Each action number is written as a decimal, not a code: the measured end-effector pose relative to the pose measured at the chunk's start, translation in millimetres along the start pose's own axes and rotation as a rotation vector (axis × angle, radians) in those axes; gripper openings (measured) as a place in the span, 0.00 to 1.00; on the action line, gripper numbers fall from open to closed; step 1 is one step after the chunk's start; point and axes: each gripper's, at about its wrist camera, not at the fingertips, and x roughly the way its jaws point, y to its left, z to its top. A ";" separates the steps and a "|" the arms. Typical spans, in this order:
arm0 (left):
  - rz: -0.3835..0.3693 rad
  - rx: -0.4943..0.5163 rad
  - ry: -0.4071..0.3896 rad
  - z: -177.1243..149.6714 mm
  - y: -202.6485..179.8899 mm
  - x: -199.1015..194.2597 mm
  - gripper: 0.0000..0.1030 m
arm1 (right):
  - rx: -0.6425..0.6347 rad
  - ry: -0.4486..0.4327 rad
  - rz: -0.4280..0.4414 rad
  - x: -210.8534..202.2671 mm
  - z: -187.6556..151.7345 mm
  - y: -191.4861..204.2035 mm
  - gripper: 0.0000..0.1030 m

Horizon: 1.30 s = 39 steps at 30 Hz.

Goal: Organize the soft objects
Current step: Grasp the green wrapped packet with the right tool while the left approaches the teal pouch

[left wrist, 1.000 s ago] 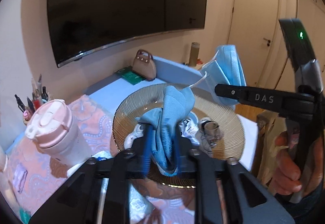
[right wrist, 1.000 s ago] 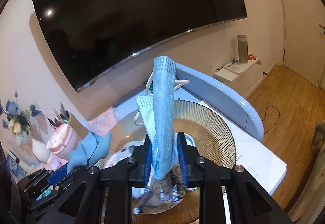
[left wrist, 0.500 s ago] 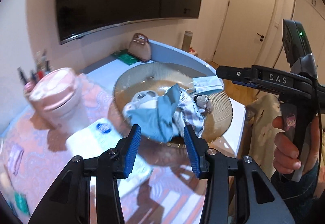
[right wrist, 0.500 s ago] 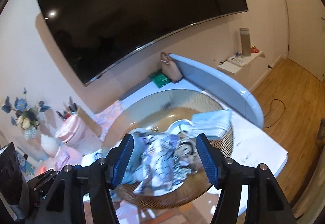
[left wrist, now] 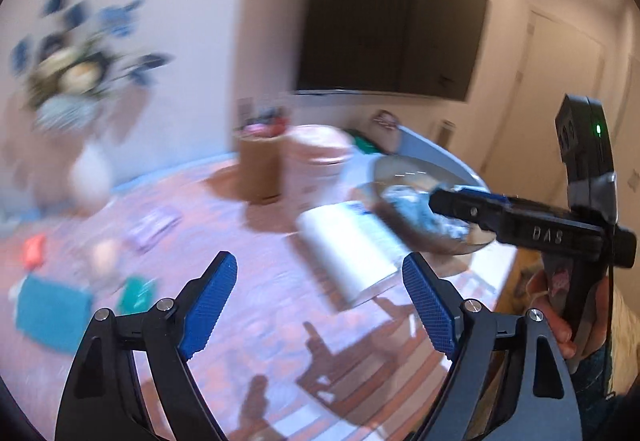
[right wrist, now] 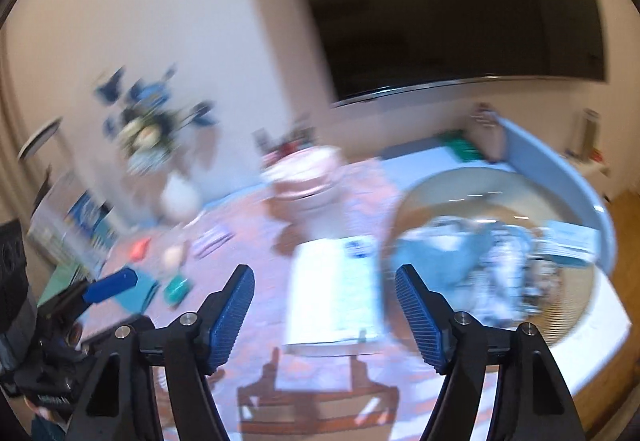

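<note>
Both grippers hang empty over the desk [right wrist: 328, 373], which is covered by a pink patterned cloth. The left gripper [left wrist: 320, 305] has its blue fingers [left wrist: 210, 305] spread wide, and they have just been opening, with nothing between them. The right gripper [right wrist: 324, 315] also stands well apart and empty, its jaws likewise just opened.

The soft objects, a heap of blue cloths and patterned pieces [right wrist: 496, 265], lie in the ribbed glass bowl [right wrist: 576, 325] at the right end of the desk. A folded face mask [right wrist: 568, 243] rests at the far right edge of the heap, close to the bowl's rim. A white tissue pack [right wrist: 332, 297] lies flat just beside the bowl on its left, and a pink lidded tumbler [right wrist: 304, 181] stands behind it. Further left, small teal pieces [left wrist: 52, 311] lie on the cloth, too blurred to name.

Both views are smeared by motion, so the main risk is a careless sweep: the right gripper's open fingers could clip the bowl's rim or the tumbler. The mask near the rim could slide out if the bowl is knocked. A hasty grab at the small teal pieces might bunch the cloth instead.
</note>
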 end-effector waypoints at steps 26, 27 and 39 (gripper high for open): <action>0.331 -0.606 0.060 -156.0 257.9 -36.8 0.79 | -0.208 0.255 -0.007 181.8 -98.7 150.0 0.70; 0.326 -0.609 0.052 -157.6 258.8 -38.3 0.79 | -0.212 0.265 -0.016 183.3 -99.4 150.7 0.70; 0.322 -0.618 0.054 -158.3 260.3 -36.2 0.83 | -0.276 0.325 -0.061 197.3 -108.4 162.9 1.00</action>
